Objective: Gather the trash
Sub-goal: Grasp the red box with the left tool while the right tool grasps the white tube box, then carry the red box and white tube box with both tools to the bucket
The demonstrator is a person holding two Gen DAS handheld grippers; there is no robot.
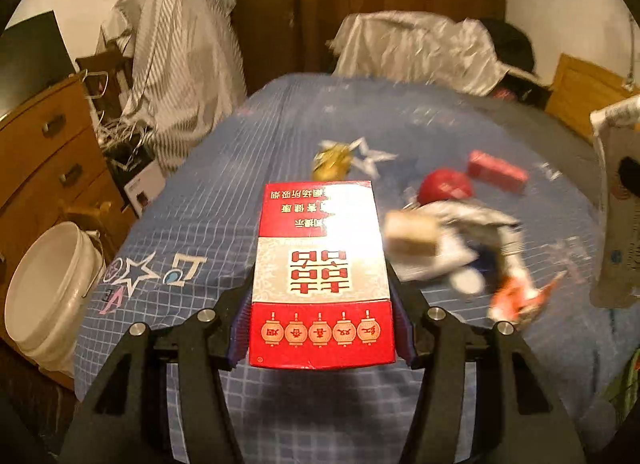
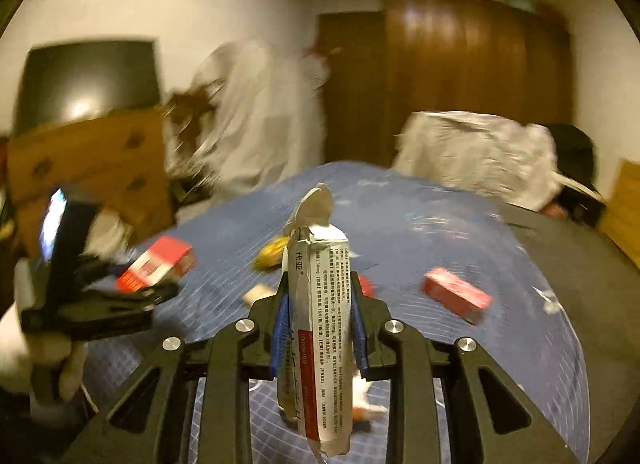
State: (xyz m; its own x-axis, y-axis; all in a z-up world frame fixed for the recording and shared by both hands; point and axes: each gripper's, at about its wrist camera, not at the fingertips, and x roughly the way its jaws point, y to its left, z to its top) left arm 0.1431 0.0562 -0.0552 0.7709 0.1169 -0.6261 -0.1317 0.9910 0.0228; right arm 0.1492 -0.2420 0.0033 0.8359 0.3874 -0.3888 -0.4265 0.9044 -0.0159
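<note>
The bed with the blue checked cover (image 1: pixel 224 200) is lying under both grippers. The left gripper (image 1: pixel 320 328) is pinching a red and white cigarette box (image 1: pixel 322 276); its view alone is showing a white plastic bucket (image 1: pixel 52 288) at its left. The right gripper (image 2: pixel 318 328) is pinching a flattened white medicine carton (image 2: pixel 320 328).

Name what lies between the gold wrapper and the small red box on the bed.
In the left wrist view, a white star print on the blue bedspread lies between gold wrapper and red box.

Red-and-white cardboard cigarette box (image 1: pixel 322 276): upside-down "囍". White flattened medicine carton (image 2: pixel 320 328): "代亚", small print unreadable.
</note>
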